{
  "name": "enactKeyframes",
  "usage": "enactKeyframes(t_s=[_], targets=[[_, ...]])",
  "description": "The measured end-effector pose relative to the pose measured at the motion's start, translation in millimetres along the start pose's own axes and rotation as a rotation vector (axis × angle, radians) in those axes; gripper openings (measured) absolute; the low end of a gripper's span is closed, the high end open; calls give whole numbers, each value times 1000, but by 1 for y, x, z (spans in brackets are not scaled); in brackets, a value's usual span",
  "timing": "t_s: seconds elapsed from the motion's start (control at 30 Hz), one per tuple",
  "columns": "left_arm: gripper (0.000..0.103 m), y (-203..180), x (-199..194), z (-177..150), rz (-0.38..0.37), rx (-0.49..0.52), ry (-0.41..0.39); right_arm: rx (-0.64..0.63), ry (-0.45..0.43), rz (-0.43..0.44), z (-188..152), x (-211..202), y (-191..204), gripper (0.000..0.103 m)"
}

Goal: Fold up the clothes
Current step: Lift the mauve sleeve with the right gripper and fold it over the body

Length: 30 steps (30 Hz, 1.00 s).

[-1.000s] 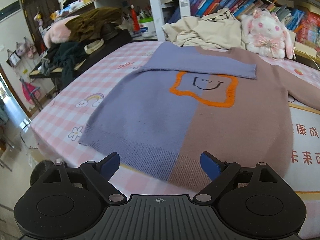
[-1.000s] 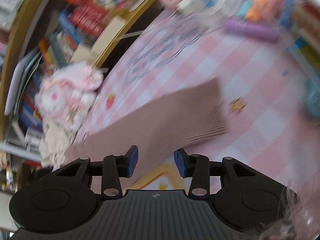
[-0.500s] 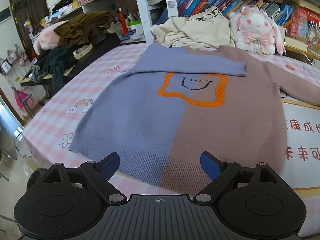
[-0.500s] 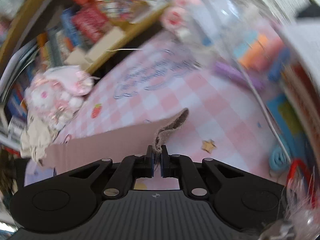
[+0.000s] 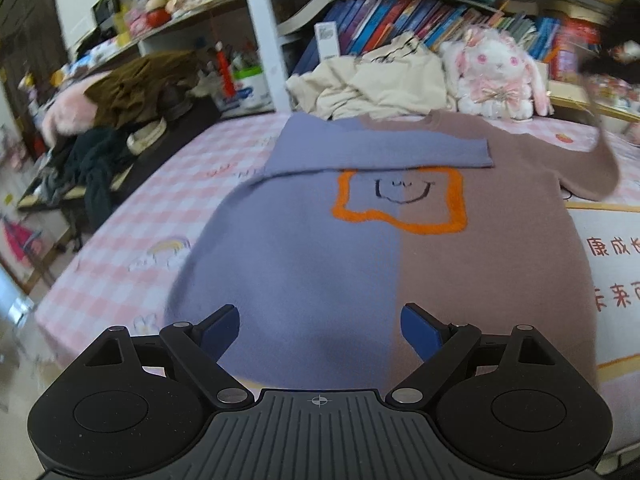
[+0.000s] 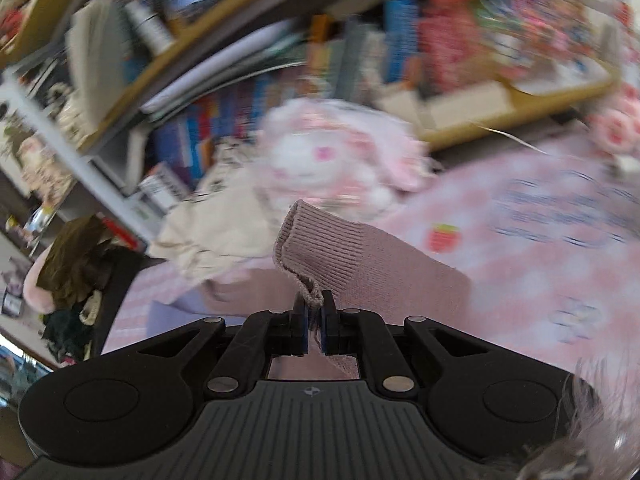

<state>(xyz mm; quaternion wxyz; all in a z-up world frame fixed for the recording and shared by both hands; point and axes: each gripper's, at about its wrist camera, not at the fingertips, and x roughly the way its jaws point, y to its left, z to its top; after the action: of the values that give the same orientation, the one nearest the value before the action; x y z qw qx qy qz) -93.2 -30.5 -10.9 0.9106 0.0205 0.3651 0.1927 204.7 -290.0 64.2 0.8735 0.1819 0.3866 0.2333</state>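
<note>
Broadly, a bed (image 5: 120, 240) covered by a pink-and-white checked sheet is seen, with printed rainbows and a strawberry on it. A sweater (image 5: 360, 248), half lilac and half brown with an orange-framed smiling face, is spread flat across the sheet. Its lilac sleeve (image 5: 380, 148) is laid folded across the chest. Its brown sleeve (image 6: 360, 256) is lifted off the bed toward 2 o'clock in the left wrist view.

The left gripper (image 5: 320, 330) is held with its blue pads wide apart above the hem at 6 o'clock, nothing between them. The right gripper (image 6: 314, 320) is clamped on the ribbed cuff of the brown sleeve.

Behind the bed, shelves (image 5: 400, 20) packed with books are seen at 12 o'clock. A cream garment (image 5: 372, 80) is heaped beside a white-and-pink plush rabbit (image 5: 496, 72). Dark clothes (image 5: 96, 152) are piled at 9 o'clock.

The right wrist view is heavily smeared by motion, so book titles cannot be read. The right edge of the sheet is cut off, and its red printed characters are only partly shown. A dark blurred shape at 1 o'clock in the left wrist view cannot be made out.
</note>
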Motion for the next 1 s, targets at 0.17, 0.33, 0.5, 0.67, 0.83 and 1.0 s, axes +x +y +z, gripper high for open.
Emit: enactKeyframes(t_s=[0.17, 0.33, 0.5, 0.67, 0.83, 1.0], targets=[[92, 38, 2, 7, -42, 53, -73, -83, -12, 35, -6, 37, 83, 6], [96, 75, 7, 11, -56, 90, -113, -153, -15, 39, -18, 74, 150, 6], [96, 104, 15, 9, -59, 127, -115, -183, -20, 28, -33, 108, 197, 6], [96, 128, 22, 7, -61, 141, -119, -191, -4, -5, -46, 133, 219, 6], [96, 145, 27, 5, -67, 123, -112, -199, 20, -28, -58, 150, 234, 6], [96, 155, 30, 4, -74, 118, -111, -197, 56, -49, -70, 164, 234, 6]])
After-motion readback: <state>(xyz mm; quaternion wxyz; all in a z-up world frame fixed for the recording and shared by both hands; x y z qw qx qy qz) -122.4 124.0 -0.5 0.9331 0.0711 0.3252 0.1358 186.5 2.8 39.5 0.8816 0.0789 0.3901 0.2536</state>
